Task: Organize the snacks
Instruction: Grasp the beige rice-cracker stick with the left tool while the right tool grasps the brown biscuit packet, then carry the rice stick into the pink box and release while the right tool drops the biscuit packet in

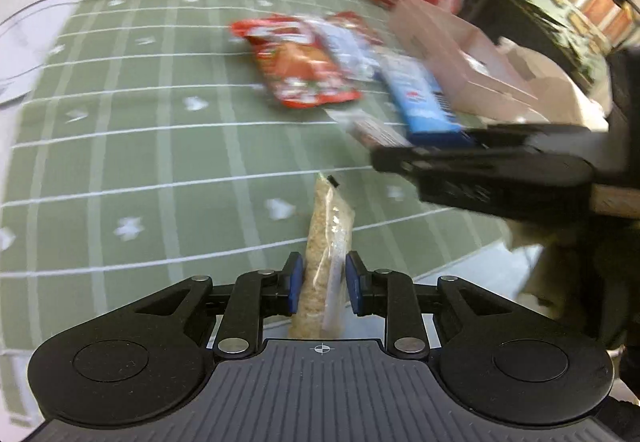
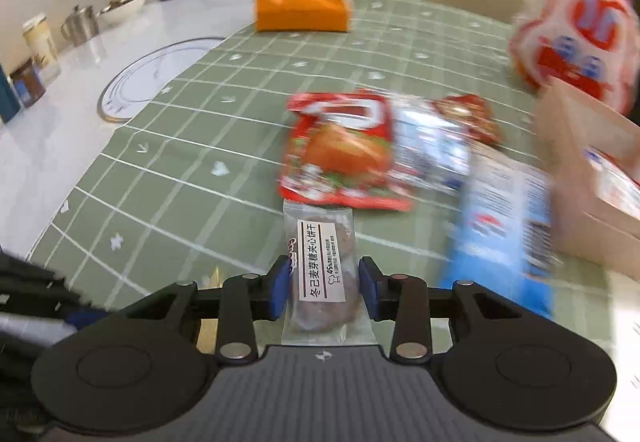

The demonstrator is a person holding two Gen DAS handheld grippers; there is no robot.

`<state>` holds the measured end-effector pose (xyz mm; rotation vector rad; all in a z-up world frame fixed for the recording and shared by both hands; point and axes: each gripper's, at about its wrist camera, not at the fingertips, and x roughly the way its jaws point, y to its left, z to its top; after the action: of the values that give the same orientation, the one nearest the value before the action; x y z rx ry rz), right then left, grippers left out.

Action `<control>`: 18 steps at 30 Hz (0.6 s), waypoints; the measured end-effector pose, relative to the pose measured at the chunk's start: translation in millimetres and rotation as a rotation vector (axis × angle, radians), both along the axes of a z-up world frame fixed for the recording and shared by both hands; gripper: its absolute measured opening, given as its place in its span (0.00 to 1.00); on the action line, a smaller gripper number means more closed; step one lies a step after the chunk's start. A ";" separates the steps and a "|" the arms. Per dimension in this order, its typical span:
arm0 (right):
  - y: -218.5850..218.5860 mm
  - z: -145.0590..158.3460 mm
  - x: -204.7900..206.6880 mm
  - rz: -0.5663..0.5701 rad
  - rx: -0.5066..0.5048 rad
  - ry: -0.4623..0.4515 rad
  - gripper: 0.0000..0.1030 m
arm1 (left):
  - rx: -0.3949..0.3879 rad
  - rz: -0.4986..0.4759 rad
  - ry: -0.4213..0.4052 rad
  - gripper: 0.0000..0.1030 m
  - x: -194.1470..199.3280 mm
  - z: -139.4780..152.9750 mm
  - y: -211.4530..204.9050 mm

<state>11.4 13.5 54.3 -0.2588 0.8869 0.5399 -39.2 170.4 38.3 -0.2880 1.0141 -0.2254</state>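
Here, near the red snack bag (image 2: pixel 344 150), each claw pinches a light, crushable clear packet: left claw (image 1: pixel 323 284) a crumbly cracker packet (image 1: pixel 326 262), right claw (image 2: pixel 323 288) a labelled biscuit packet (image 2: pixel 322 270), best held mid-body.

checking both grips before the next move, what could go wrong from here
1. The left hand-held gripper pinches a thin clear packet of pale crumbly snack edge-on; squeezing may crush it.
2. The right hand-held gripper holds a wrapped brown biscuit low down, so it might slip out.
3. The blue packet lies close by and could be knocked.
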 end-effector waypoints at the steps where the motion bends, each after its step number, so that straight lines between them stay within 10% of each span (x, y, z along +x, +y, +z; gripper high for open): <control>1: -15.3 1.7 -3.5 -0.027 -0.004 0.002 0.35 | -0.001 -0.024 -0.004 0.26 3.3 0.5 -10.0; 11: -128.5 -21.5 -20.5 -0.410 -0.059 0.060 0.39 | 0.095 -0.285 0.009 0.32 41.6 -8.8 -93.9; 18: -137.8 -32.3 -31.6 -0.446 -0.053 0.017 0.69 | 0.186 -0.424 -0.007 0.38 38.8 -11.7 -121.0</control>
<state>-20.2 -124.3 22.1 -0.0976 0.9421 0.1050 -0.4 49.5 26.6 0.1012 1.0742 -0.5116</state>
